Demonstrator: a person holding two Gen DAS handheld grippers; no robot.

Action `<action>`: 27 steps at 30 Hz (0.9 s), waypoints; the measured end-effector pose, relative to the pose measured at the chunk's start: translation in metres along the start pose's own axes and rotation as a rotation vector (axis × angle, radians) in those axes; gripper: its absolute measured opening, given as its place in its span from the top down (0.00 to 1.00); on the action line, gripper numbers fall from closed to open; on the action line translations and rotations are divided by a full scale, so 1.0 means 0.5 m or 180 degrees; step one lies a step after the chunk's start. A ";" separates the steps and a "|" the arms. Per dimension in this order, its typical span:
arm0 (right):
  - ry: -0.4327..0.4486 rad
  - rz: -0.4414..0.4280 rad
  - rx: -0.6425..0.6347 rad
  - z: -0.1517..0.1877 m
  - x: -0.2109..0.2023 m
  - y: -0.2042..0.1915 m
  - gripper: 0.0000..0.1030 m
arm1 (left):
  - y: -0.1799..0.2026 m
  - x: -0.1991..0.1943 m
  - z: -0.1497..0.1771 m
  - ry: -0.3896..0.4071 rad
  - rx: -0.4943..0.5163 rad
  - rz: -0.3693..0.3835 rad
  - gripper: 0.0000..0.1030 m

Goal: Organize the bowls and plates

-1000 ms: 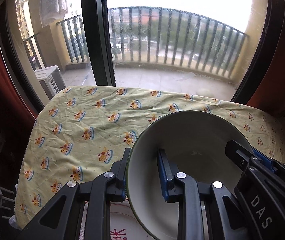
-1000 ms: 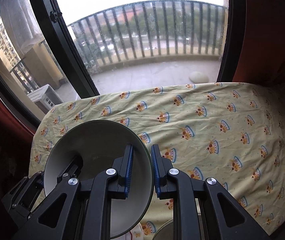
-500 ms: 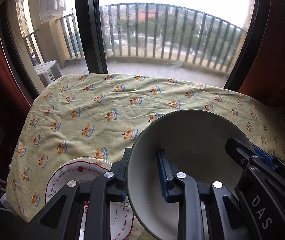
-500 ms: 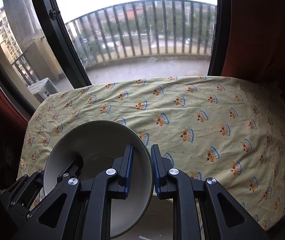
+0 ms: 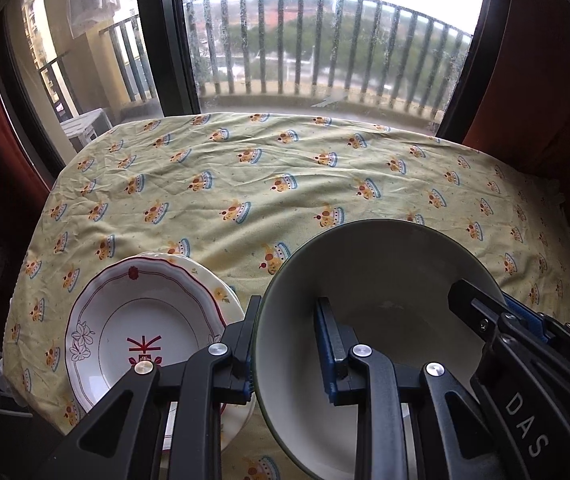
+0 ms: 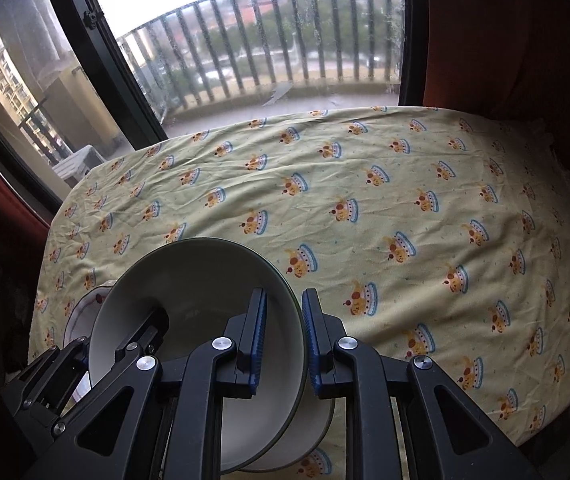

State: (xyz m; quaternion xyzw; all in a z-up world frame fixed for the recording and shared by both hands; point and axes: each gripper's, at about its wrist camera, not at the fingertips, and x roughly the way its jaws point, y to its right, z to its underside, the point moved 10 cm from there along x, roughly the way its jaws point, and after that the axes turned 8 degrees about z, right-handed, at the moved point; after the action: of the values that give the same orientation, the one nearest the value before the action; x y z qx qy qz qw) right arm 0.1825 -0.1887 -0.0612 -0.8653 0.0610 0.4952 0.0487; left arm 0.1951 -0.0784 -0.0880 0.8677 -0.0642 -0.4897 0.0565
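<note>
Left gripper (image 5: pixel 285 344): clamped on bowl (image 5: pixel 385 280) rim, left side.
Right gripper (image 6: pixel 283 340): clamped on opposite rim.
Bowl: tilted, held above tablecloth (image 5: pixel 245 168).
Plates (image 5: pixel 137 328): stacked, left of bowl.

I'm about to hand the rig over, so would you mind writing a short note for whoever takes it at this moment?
Left gripper: jaws shut on the left rim of the grey-green bowl.
Right gripper: jaws shut on the bowl's right rim; both carry the one bowl, tilted, above the near edge of the table.
Plates: a red-trimmed plate lies on a yellow-flowered plate at the near left of the tablecloth.
A second bowl seems to sit just under the held one in the right wrist view.
Done: plates stacked.
Left: set the held bowl down, probably into that bowl, then release both grips.
</note>
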 end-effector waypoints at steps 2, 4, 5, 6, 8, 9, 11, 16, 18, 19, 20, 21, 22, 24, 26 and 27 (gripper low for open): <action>-0.0026 0.0007 0.0001 0.011 0.003 0.006 0.79 | 0.002 0.003 0.014 -0.0024 -0.0002 -0.0003 0.77; -0.0057 0.0009 -0.0004 0.023 0.005 0.010 0.79 | 0.005 0.006 0.025 -0.0051 -0.0012 -0.0006 0.77; -0.0073 0.0006 -0.0003 0.028 0.008 0.013 0.79 | 0.005 0.008 0.030 -0.0067 -0.0015 -0.0008 0.77; -0.0088 0.0005 -0.0006 0.033 0.010 0.015 0.79 | 0.006 0.009 0.035 -0.0079 -0.0016 -0.0008 0.77; -0.0114 0.0003 -0.0011 0.044 0.013 0.018 0.79 | 0.008 0.014 0.048 -0.0102 -0.0018 -0.0008 0.77; -0.0128 0.0006 -0.0015 0.049 0.016 0.019 0.79 | 0.009 0.017 0.053 -0.0117 -0.0023 -0.0009 0.77; -0.0164 0.0011 -0.0023 0.059 0.022 0.022 0.79 | 0.009 0.025 0.065 -0.0155 -0.0043 -0.0014 0.77; -0.0230 0.0037 -0.0078 0.078 0.039 0.026 0.79 | 0.009 0.035 0.078 -0.0182 -0.0022 -0.0074 0.77; -0.0222 0.0035 -0.0076 0.078 0.039 0.027 0.79 | 0.008 0.037 0.077 -0.0182 -0.0028 -0.0083 0.77; -0.0215 0.0035 -0.0087 0.077 0.040 0.026 0.79 | 0.006 0.037 0.078 -0.0192 -0.0042 -0.0080 0.77; -0.0214 0.0035 -0.0096 0.077 0.039 0.025 0.79 | 0.005 0.037 0.079 -0.0199 -0.0056 -0.0078 0.77; -0.0208 0.0035 -0.0114 0.077 0.038 0.023 0.79 | 0.004 0.036 0.082 -0.0211 -0.0063 -0.0079 0.77; -0.0197 0.0035 -0.0137 0.077 0.036 0.022 0.79 | 0.003 0.035 0.085 -0.0229 -0.0076 -0.0079 0.77; -0.0185 0.0024 -0.0168 0.079 0.033 0.020 0.79 | 0.001 0.037 0.091 -0.0256 -0.0080 -0.0098 0.76; -0.0168 0.0027 -0.0194 0.085 0.030 0.018 0.79 | 0.002 0.040 0.098 -0.0298 -0.0079 -0.0096 0.75; -0.0159 0.0039 -0.0210 0.086 0.029 0.019 0.79 | 0.004 0.041 0.101 -0.0310 -0.0085 -0.0093 0.75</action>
State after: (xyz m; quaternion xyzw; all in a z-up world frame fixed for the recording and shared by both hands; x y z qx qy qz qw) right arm 0.1517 -0.1928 -0.0959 -0.8534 0.0487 0.5187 0.0186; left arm 0.1620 -0.0854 -0.1311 0.8429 -0.0477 -0.5329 0.0577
